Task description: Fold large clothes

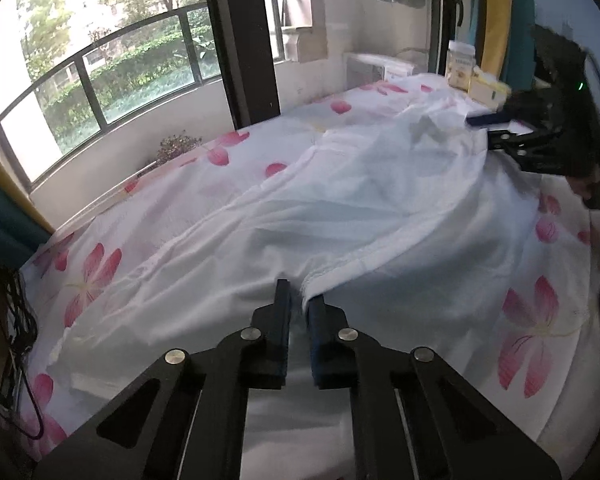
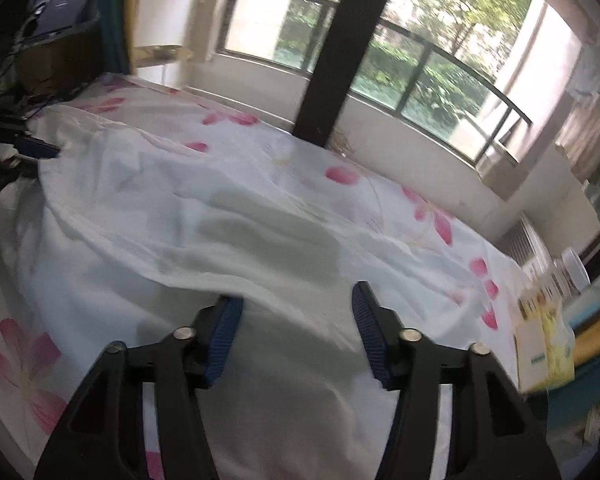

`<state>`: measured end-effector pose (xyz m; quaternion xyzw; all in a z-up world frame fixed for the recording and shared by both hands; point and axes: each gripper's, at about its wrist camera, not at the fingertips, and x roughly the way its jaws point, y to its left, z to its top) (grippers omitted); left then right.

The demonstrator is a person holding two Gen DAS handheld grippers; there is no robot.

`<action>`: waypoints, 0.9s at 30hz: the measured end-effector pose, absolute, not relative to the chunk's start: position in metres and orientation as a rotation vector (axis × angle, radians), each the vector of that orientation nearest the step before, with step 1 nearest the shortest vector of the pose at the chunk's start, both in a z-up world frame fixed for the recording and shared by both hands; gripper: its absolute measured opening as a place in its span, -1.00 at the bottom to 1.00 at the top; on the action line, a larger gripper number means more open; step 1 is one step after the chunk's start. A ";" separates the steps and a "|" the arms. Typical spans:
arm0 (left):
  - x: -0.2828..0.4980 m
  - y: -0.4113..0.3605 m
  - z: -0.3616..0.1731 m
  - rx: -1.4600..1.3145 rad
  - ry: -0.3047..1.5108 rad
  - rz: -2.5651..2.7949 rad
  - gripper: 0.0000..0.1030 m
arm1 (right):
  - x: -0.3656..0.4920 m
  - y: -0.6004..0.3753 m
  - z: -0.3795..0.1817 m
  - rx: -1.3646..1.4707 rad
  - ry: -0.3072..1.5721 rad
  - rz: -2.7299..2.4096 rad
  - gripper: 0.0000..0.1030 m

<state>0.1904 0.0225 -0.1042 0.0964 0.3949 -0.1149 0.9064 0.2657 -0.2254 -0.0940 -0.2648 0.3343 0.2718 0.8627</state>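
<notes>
A large white garment point(image 1: 340, 200) lies spread and wrinkled across a bed with a white sheet printed with pink flowers point(image 1: 528, 320). My left gripper point(image 1: 300, 300) is shut on a hem corner of the garment at its near end. My right gripper point(image 2: 296, 300) is open and empty, its jaws wide apart just above the garment's other end point(image 2: 220, 220). The right gripper also shows in the left wrist view point(image 1: 484, 126) at the far right. The left gripper shows in the right wrist view point(image 2: 36, 152) at the far left.
A yellow box point(image 2: 544, 344) and a jar point(image 1: 460, 66) stand by the bed's edge near my right gripper. Cables and a dark box point(image 2: 60, 8) sit at the other end. A window with a dark post point(image 1: 240, 40) runs along the far side.
</notes>
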 end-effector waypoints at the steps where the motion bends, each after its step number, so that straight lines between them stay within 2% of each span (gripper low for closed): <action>1: 0.190 0.023 -0.102 0.199 0.809 -0.239 -0.92 | 0.266 -0.222 -0.095 -0.563 0.704 0.577 -0.77; 3: 0.192 0.025 -0.098 0.204 0.791 -0.237 -0.95 | 0.270 -0.220 -0.097 -0.565 0.702 0.563 -0.98; 18: 0.265 0.070 -0.073 0.108 0.730 -0.191 -0.96 | 0.338 -0.194 -0.067 -0.454 0.625 0.504 -0.99; 27: 0.327 0.088 -0.105 0.096 0.828 -0.160 -0.95 | 0.392 -0.184 -0.085 -0.329 0.723 0.447 -0.98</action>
